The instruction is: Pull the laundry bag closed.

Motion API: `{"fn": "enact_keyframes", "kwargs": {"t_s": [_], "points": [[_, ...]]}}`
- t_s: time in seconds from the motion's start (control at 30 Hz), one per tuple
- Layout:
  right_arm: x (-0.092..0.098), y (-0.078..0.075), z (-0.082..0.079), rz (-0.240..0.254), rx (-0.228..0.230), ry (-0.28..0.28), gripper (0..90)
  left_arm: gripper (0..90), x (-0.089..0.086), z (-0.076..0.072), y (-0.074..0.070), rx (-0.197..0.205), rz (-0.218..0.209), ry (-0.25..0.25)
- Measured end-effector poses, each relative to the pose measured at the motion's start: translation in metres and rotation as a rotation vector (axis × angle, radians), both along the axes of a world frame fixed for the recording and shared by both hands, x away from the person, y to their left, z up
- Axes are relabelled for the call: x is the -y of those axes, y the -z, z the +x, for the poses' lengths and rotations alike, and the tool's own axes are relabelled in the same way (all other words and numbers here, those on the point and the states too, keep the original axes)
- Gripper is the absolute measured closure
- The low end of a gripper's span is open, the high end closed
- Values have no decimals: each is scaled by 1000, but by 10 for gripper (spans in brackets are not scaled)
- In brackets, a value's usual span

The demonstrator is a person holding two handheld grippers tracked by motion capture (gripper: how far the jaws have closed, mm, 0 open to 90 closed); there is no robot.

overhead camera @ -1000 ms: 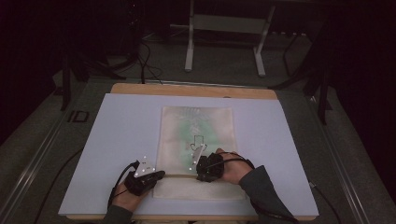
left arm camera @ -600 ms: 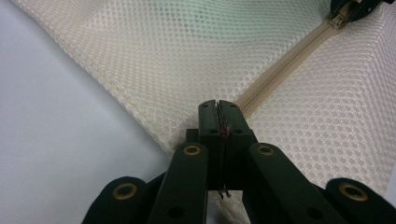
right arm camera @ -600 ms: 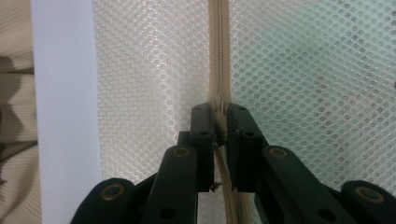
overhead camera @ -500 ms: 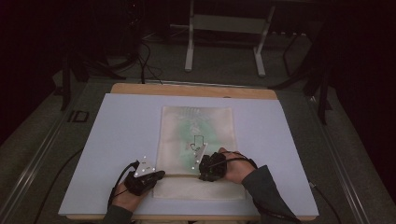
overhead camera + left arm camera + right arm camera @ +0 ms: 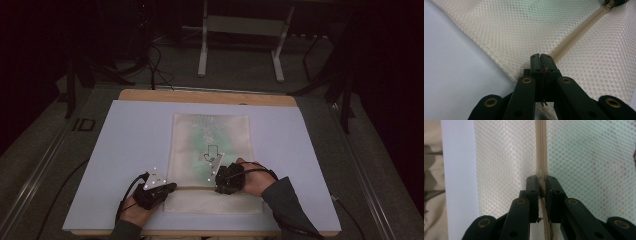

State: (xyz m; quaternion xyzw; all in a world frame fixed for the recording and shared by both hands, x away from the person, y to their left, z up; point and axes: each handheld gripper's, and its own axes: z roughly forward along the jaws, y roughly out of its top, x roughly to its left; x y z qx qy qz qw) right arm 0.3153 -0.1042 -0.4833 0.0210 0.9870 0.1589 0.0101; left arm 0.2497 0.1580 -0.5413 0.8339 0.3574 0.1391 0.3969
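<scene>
White tabletop (image 5: pixel 125 150) – mesh bag (image 5: pixel 210 140) w/ greenish contents, zip (image 5: pixel 576 32) closed.

Cream mesh bag (image 5: pixel 584 50) cloth, honeycomb-textured; table cover (image 5: pixel 130 140) smooth matt.

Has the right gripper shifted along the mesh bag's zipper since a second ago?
Yes, slightly. In the high view the right gripper has slid a little rightward along the zipper, judged against the arrow mark on the mesh bag.
</scene>
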Motion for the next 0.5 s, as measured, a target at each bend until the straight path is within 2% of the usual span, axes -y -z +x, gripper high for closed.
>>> {"fn": "enact_keyframes", "kwargs": {"t_s": [0.5], "points": [[14, -3, 1, 8, 0, 13, 822, 883, 0, 0, 0, 0, 0, -1]]}}
